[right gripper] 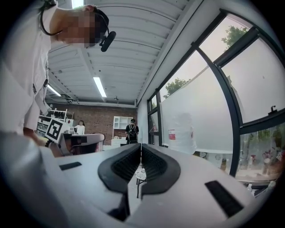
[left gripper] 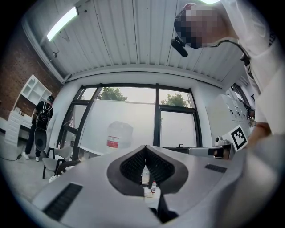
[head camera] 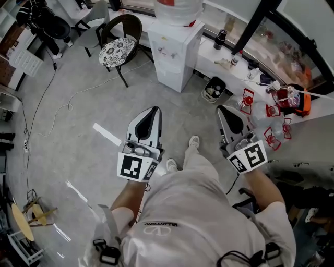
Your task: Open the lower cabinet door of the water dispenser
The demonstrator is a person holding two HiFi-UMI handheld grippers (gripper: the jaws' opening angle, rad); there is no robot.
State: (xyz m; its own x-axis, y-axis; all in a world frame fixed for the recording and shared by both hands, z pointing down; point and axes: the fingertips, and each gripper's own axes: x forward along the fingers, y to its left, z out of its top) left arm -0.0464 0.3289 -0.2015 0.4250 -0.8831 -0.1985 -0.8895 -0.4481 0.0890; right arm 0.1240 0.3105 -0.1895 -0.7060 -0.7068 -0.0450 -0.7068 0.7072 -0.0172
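Observation:
The white water dispenser [head camera: 175, 52] stands against the window ledge at the top of the head view, a clear bottle [head camera: 177, 8] on top and its lower cabinet door [head camera: 170, 78] closed. Both grippers are held well short of it over the grey floor, pointing toward it. My left gripper [head camera: 153, 109] has its jaws together with nothing in them. My right gripper [head camera: 224, 108] is shut and empty too. In the left gripper view the bottle [left gripper: 119, 135] rises beyond the closed jaws of the left gripper [left gripper: 145, 147]. The right gripper [right gripper: 141, 144] sees the bottle [right gripper: 181, 133] to its right.
A dark chair with a patterned cushion [head camera: 119, 49] stands left of the dispenser. A small bin [head camera: 214, 88] sits at its right below the white ledge [head camera: 229, 65], which holds bottles and red objects [head camera: 271, 112]. A white strip [head camera: 107, 134] and a cable [head camera: 42, 104] lie on the floor. A person [left gripper: 41, 124] stands far off.

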